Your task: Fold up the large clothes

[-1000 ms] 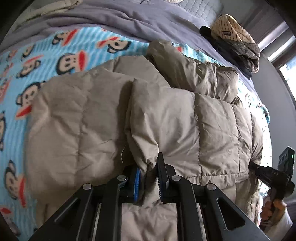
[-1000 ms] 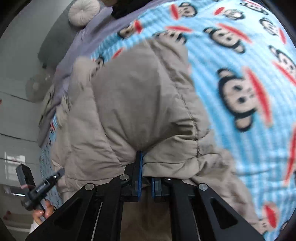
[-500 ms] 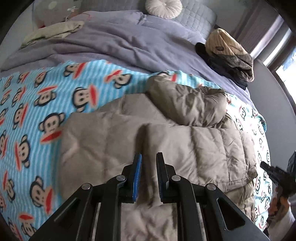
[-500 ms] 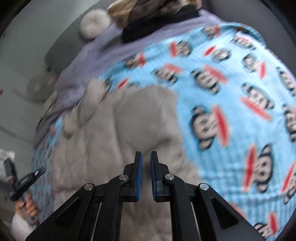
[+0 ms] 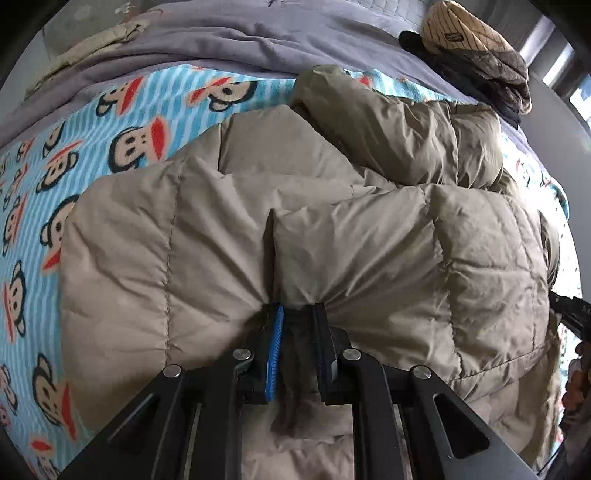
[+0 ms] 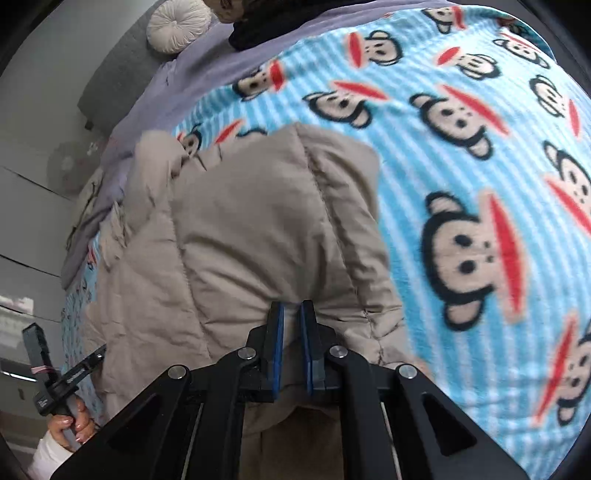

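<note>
A beige quilted puffer jacket (image 5: 369, 240) lies folded on a blue monkey-print blanket (image 5: 129, 122) on a bed. My left gripper (image 5: 297, 314) is shut on the jacket's near edge, and creases fan out from its fingertips. In the right wrist view the same jacket (image 6: 258, 229) lies on the blanket (image 6: 461, 147). My right gripper (image 6: 291, 310) is shut on the near edge at the other end, with fabric bunched between its blue pads. Each gripper also shows at the edge of the other's view: the right gripper (image 5: 570, 314) and the left gripper (image 6: 62, 380), held in a hand (image 6: 70, 421).
A purple duvet (image 5: 258, 40) covers the far part of the bed. A pile of dark and striped clothes (image 5: 472, 48) sits at its far right corner. A round white cushion (image 6: 179, 24) lies by the grey headboard. Bare blanket stretches to the right of the jacket.
Half a second ago both grippers stood higher, farther from the jacket. Both have come back down onto its near edge, close to where they were a second ago.
</note>
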`<act>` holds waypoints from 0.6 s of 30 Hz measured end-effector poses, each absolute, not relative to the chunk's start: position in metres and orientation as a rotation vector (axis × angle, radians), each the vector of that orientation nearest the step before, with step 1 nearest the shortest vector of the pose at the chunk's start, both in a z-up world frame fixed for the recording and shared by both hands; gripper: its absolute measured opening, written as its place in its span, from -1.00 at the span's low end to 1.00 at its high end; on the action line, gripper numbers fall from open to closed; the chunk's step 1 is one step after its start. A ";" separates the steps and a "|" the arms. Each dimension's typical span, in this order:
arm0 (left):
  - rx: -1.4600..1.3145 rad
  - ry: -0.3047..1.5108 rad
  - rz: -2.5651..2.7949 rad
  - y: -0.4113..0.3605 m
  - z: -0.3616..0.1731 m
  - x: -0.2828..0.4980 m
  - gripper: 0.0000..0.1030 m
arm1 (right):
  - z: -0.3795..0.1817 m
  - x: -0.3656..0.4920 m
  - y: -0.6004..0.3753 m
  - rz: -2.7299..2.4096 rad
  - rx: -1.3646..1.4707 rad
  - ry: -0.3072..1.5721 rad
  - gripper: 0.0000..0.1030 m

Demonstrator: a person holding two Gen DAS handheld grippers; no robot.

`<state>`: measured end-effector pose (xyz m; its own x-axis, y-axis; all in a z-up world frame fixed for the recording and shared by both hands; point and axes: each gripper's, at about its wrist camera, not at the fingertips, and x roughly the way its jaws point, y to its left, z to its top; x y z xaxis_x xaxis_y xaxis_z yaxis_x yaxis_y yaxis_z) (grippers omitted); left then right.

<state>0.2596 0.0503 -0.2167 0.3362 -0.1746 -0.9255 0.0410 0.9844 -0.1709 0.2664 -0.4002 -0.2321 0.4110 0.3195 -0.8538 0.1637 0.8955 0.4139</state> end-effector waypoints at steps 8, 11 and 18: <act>-0.107 1.227 -0.091 0.046 -0.211 0.259 -0.66 | -0.218 0.259 -0.412 0.075 0.445 1.155 -0.81; -0.108 1.194 -0.077 0.048 -0.191 0.252 -0.66 | -0.205 0.246 -0.413 0.047 0.405 1.139 -0.80; -0.087 1.121 -0.044 0.051 -0.150 0.226 -0.66 | -0.181 0.210 -0.416 0.023 0.387 1.121 -0.78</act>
<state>0.2263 0.0512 -0.1505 0.4344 -0.0790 -0.8972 -0.0089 0.9957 -0.0920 0.2100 -0.4159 -0.1811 0.4418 0.2107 -0.8720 0.1744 0.9333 0.3138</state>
